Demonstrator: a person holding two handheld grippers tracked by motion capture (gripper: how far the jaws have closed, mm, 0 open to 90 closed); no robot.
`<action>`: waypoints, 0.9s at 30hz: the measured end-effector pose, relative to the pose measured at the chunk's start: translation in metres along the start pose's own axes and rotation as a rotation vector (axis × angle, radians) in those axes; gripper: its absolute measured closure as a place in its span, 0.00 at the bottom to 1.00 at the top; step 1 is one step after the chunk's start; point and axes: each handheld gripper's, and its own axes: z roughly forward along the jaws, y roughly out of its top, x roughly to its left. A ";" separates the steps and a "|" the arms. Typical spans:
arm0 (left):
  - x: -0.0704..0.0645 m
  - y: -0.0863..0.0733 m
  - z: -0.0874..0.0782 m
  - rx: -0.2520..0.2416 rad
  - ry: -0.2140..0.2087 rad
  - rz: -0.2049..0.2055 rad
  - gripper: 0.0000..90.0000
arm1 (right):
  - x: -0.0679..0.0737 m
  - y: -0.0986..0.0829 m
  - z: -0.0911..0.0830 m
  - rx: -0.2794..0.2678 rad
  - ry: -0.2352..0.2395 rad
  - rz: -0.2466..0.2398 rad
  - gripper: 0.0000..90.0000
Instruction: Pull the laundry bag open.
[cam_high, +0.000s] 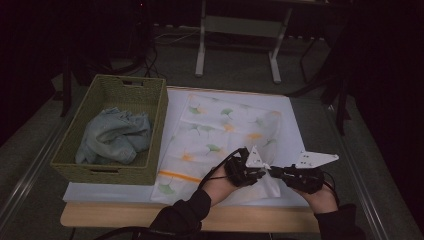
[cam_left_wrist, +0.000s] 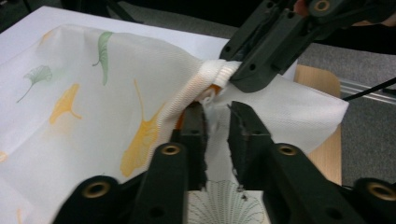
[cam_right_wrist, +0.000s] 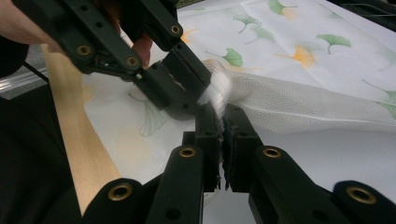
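Dim room, dark floor, a frame stand at the far side. Bench (cam_high: 100, 215): pale wood under a white sheet. Pillowcase (cam_high: 225, 135): white, ginkgo print, flat at centre, near corner lifted. Likely light, soft and limp, mesh-like weave; best gripped at the thick zip hem (cam_left_wrist: 196, 93). Left hand-held gripper (cam_left_wrist: 215, 122): jaws slightly parted around cloth just below the hem. Right hand-held gripper (cam_right_wrist: 223, 122): clenched on that hem. Basket (cam_high: 150, 165): woven, left, holding crumpled blue cloth (cam_high: 116, 137).
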 end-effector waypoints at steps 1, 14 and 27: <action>0.000 0.000 0.000 0.005 0.008 0.002 0.88 | 0.000 0.000 0.000 0.001 0.002 0.002 0.95; 0.000 0.000 -0.001 0.036 0.019 -0.003 1.00 | -0.001 -0.001 0.002 0.016 -0.007 0.005 0.95; 0.001 0.000 -0.003 0.063 0.005 -0.006 1.00 | -0.004 -0.004 0.004 0.030 -0.022 0.022 0.95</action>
